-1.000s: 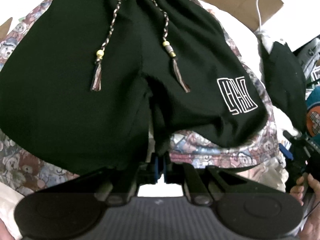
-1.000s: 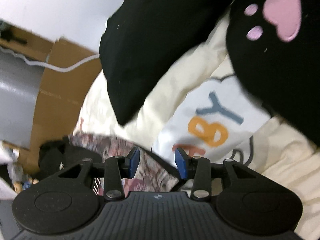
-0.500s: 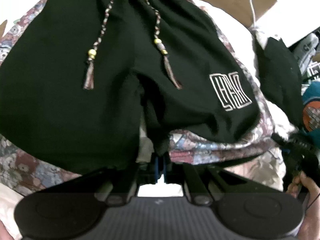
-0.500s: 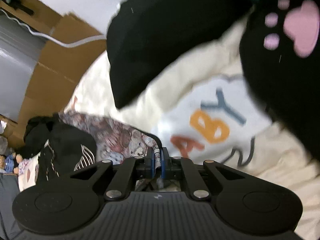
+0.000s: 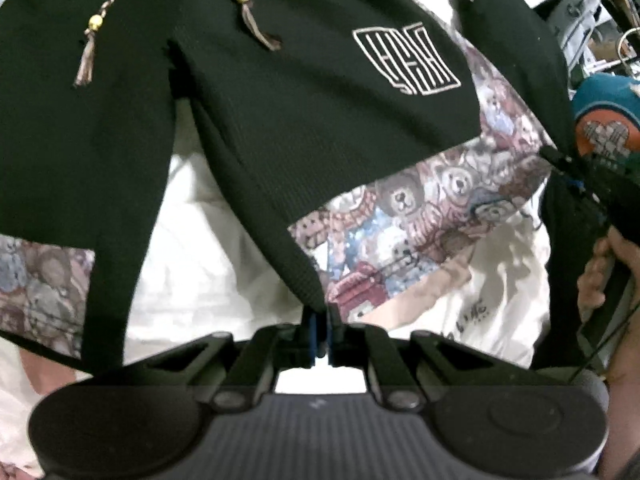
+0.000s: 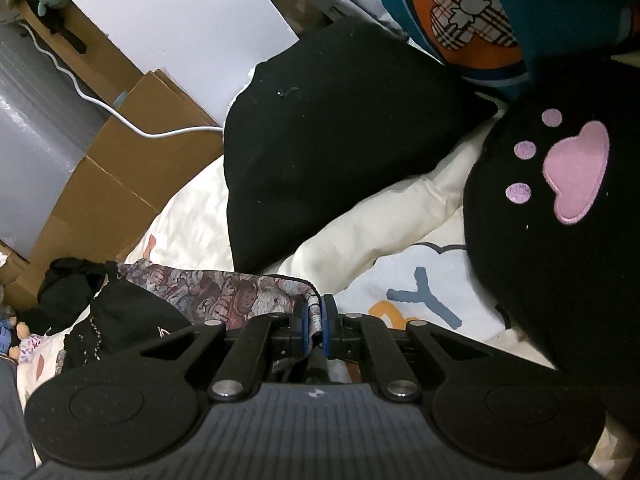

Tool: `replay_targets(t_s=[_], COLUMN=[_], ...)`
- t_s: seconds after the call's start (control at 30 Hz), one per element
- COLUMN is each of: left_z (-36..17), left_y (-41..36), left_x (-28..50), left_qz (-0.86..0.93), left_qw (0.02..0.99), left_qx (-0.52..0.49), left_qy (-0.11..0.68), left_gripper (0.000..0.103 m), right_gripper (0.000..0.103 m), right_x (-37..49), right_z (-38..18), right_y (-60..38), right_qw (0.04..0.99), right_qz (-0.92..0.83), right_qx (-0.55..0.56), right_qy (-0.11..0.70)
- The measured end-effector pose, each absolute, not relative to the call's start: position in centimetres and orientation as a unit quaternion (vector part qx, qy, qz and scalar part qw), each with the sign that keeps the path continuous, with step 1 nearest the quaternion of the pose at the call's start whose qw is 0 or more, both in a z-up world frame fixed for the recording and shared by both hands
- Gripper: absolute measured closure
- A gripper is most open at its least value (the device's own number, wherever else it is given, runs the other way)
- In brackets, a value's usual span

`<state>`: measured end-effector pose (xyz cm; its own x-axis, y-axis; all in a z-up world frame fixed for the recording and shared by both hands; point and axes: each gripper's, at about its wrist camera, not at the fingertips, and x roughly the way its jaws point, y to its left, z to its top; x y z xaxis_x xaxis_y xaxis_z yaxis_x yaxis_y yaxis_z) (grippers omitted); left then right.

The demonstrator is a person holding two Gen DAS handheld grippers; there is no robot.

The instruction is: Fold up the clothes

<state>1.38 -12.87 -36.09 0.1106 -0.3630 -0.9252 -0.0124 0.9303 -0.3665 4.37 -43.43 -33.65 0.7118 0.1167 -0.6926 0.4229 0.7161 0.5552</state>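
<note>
Black shorts with braided drawstrings and a white outline logo lie over a teddy-bear print cloth. My left gripper is shut on the hem of the shorts' right leg, which is pulled up off the white bedding. My right gripper is shut on the edge of the bear print cloth. In the left wrist view the right gripper shows at the cloth's right corner, held by a hand. The shorts sit bunched at lower left in the right wrist view.
A black pillow, a black cushion with a pink paw and a teal and orange cushion lie ahead of the right gripper. Cardboard, a white cable and a white board stand at the left.
The right gripper went from open to shut on the bear print cloth. The left gripper has pulled the shorts' leg hem up and nearer, baring white bedding beneath.
</note>
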Motion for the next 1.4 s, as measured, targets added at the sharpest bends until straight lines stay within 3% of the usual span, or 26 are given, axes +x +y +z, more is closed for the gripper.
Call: replay_targets(t_s=[0.07, 0.17, 0.23, 0.33, 0.4, 0.5, 0.73, 0.87, 0.9, 0.93, 1.07, 1.17, 1.4], left_z=[-36.5, -37.1, -36.9, -35.8, -35.2, -35.1, -36.6, -37.9, -38.1, -38.2, -38.0, -37.8, -35.1], left_y=[-12.8, -12.0, -11.5, -11.1, -11.1, -10.7, -11.7, -12.5, -12.6, -12.8, -13.2, -13.3, -14.8], left_x=[1.6, 1.8, 1.9, 2.3, 2.6, 3.1, 3.4, 3.0, 2.9, 2.8, 2.5, 2.2, 1.7], left_qz=[-0.119, -0.104, -0.095, -0.084, -0.086, -0.083, -0.092, -0.103, -0.104, -0.105, -0.113, -0.114, -0.117], left_qw=[0.727, 0.715, 0.723, 0.752, 0.762, 0.761, 0.751, 0.744, 0.745, 0.746, 0.746, 0.746, 0.755], left_qx=[-0.143, -0.149, -0.146, -0.127, -0.116, -0.125, -0.128, -0.125, -0.121, -0.117, -0.096, -0.091, -0.025], left_qy=[0.661, 0.675, 0.668, 0.642, 0.631, 0.631, 0.641, 0.648, 0.648, 0.648, 0.649, 0.650, 0.645], left_gripper=[0.096, 0.083, 0.078, 0.073, 0.066, 0.066, 0.068, 0.091, 0.092, 0.092, 0.095, 0.096, 0.088], right_gripper=[0.095, 0.086, 0.074, 0.063, 0.059, 0.058, 0.058, 0.061, 0.068, 0.075, 0.080, 0.091, 0.091], right_x=[4.4, 4.2, 3.8, 3.4, 3.2, 3.3, 3.6, 3.7, 3.7, 3.7, 3.9, 3.9, 3.3], right_z=[-34.1, -35.0, -35.2, -35.1, -35.2, -35.5, -36.3, -36.8, -37.0, -37.1, -37.2, -37.0, -36.2], right_y=[-43.6, -44.3, -44.9, -45.4, -45.4, -45.4, -45.2, -45.2, -45.3, -45.4, -45.1, -44.9, -45.4], right_qw=[0.842, 0.824, 0.814, 0.811, 0.809, 0.807, 0.802, 0.799, 0.797, 0.795, 0.793, 0.798, 0.805], right_qz=[-0.093, -0.116, -0.132, -0.141, -0.140, -0.138, -0.135, -0.132, -0.129, -0.126, -0.114, -0.113, -0.131], right_qx=[0.370, 0.387, 0.402, 0.412, 0.420, 0.425, 0.433, 0.440, 0.446, 0.450, 0.451, 0.440, 0.441], right_qy=[0.381, 0.398, 0.399, 0.390, 0.386, 0.386, 0.387, 0.388, 0.386, 0.387, 0.394, 0.395, 0.375])
